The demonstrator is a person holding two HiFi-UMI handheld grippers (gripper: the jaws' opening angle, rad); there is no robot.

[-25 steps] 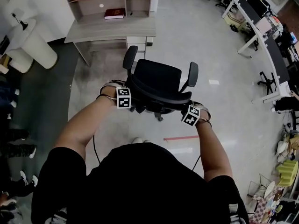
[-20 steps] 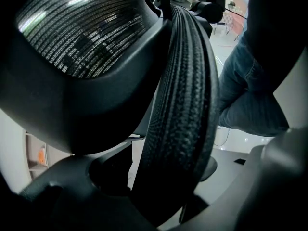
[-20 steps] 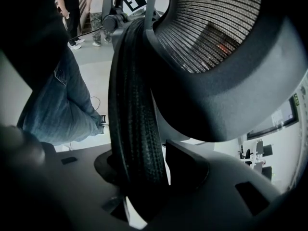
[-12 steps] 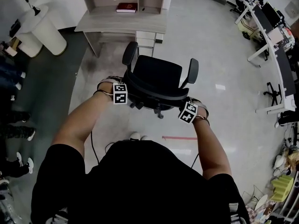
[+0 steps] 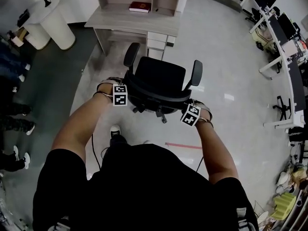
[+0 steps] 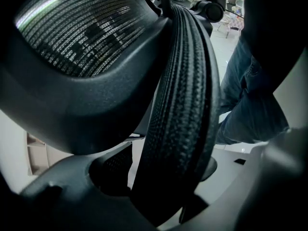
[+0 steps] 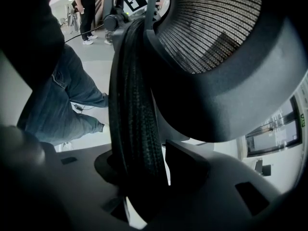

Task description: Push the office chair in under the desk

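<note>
A black office chair [image 5: 160,75] with two armrests stands on the glossy floor, facing a grey desk [image 5: 126,22] with a shelf unit at the top of the head view. My left gripper [image 5: 125,89] is shut on the left end of the chair's backrest rim [image 6: 185,100]. At the rim's right end my right gripper [image 5: 185,106] is shut on that same backrest rim [image 7: 132,114]. In each gripper view the ribbed black rim runs down between the jaws, left gripper [image 6: 166,189], right gripper [image 7: 139,177], with the mesh back beside it.
A white drawer unit [image 5: 156,40] sits under the desk's right part, leaving an opening to its left. A white round stand [image 5: 50,20] is at upper left. Bystanders' legs [image 5: 14,112] line the left edge. More desks [image 5: 284,47] stand at far right. Red tape [image 5: 183,146] marks the floor.
The chair and both grippers have moved toward the desk, which now lies closer in the head view. The person's left foot has stepped forward behind the chair.
</note>
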